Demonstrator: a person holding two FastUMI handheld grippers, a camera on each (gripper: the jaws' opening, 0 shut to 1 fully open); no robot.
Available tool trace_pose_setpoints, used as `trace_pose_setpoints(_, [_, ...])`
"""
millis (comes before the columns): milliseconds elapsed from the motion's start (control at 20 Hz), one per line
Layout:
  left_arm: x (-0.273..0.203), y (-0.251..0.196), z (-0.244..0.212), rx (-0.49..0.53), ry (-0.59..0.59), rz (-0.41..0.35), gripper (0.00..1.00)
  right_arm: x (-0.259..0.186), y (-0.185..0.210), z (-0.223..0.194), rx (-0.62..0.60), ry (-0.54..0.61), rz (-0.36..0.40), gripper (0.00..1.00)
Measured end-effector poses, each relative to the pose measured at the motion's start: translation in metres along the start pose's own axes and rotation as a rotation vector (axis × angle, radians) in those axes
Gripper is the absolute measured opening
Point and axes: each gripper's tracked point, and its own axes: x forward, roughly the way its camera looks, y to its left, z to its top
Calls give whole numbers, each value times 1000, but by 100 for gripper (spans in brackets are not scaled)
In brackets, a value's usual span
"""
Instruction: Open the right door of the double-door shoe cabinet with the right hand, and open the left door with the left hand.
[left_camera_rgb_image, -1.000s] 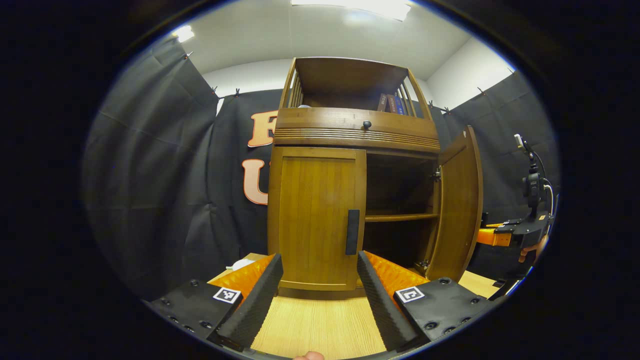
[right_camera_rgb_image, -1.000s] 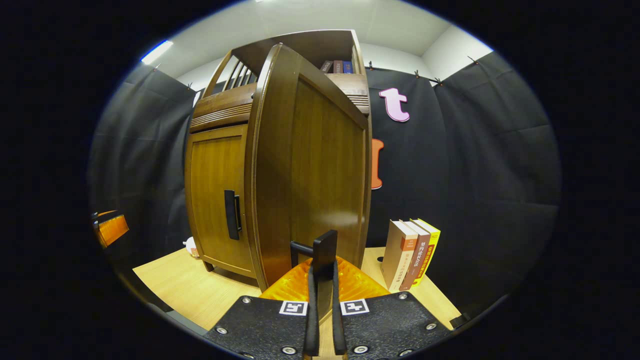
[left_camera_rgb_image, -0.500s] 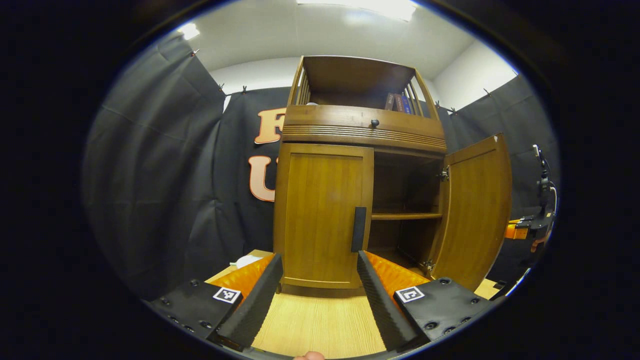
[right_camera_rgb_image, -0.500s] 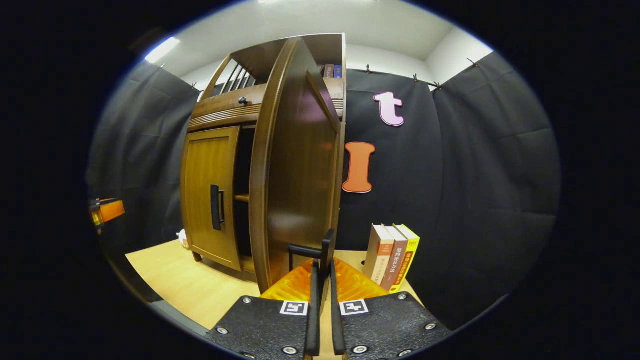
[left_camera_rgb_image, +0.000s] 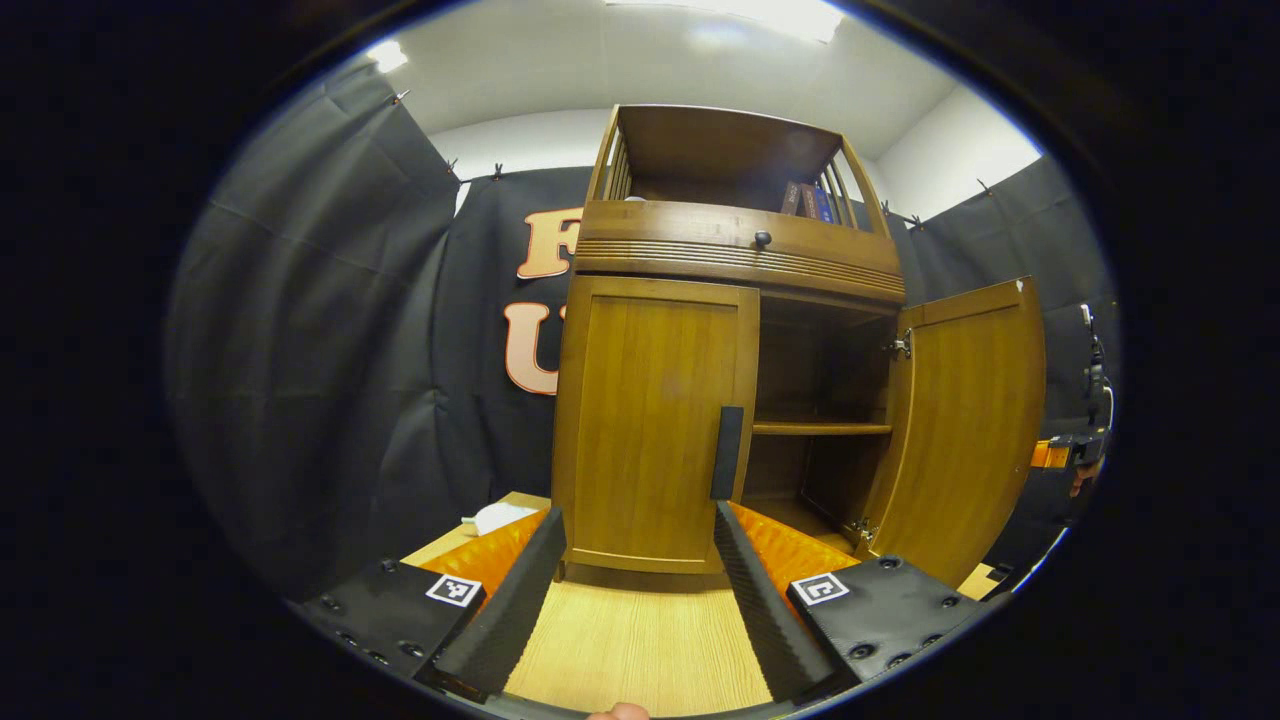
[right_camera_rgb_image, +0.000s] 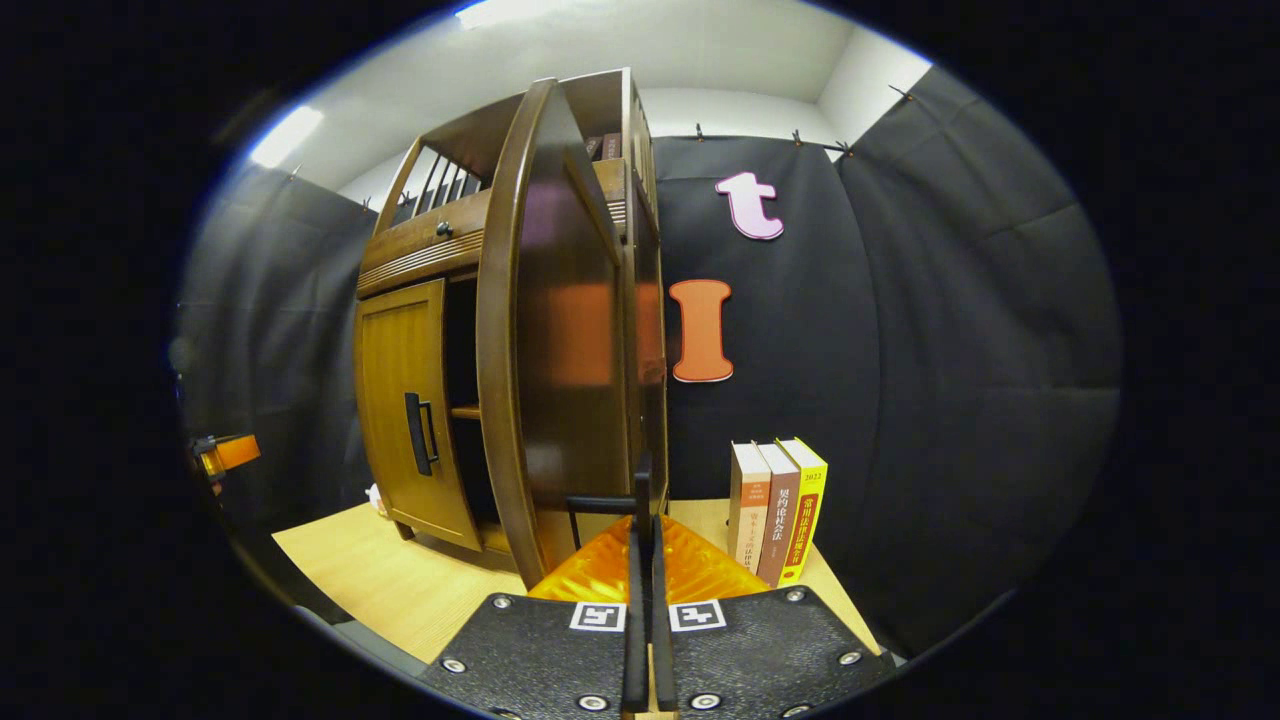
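Note:
A brown wooden shoe cabinet (left_camera_rgb_image: 740, 250) stands on a light wood table (left_camera_rgb_image: 640, 650). Its left door (left_camera_rgb_image: 650, 420) is closed, with a dark vertical handle (left_camera_rgb_image: 727, 452). Its right door (left_camera_rgb_image: 965, 430) is swung wide, baring a shelf (left_camera_rgb_image: 820, 428). My left gripper (left_camera_rgb_image: 640, 525) is open, a short way in front of the left door, its fingers either side of the door's lower part. In the right gripper view the right door (right_camera_rgb_image: 560, 340) is seen nearly edge-on, and my right gripper (right_camera_rgb_image: 644, 520) is shut on the right door's handle (right_camera_rgb_image: 640, 490). The left door (right_camera_rgb_image: 405, 400) is at the left.
Three upright books (right_camera_rgb_image: 778, 510) stand against the cloth wall right of the cabinet. A white object (left_camera_rgb_image: 497, 518) lies on the table left of the cabinet. More books (left_camera_rgb_image: 805, 200) sit in the cabinet's top shelf. A drawer with a small knob (left_camera_rgb_image: 762, 238) tops the doors.
The right door has swung further out with my right gripper holding its handle. The left gripper has stayed open and shifted a little, so the cabinet sits slightly further right.

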Motion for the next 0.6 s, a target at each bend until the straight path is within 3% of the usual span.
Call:
trace_pose_setpoints(250, [5,-4,-5,-7,14,-8,97,-29,0,-7,-39,2,-37,2])
trace_pose_setpoints(600, [11,-21,-7,-18,18,-48,94,-78,44,3,-66,-16,-97,1])
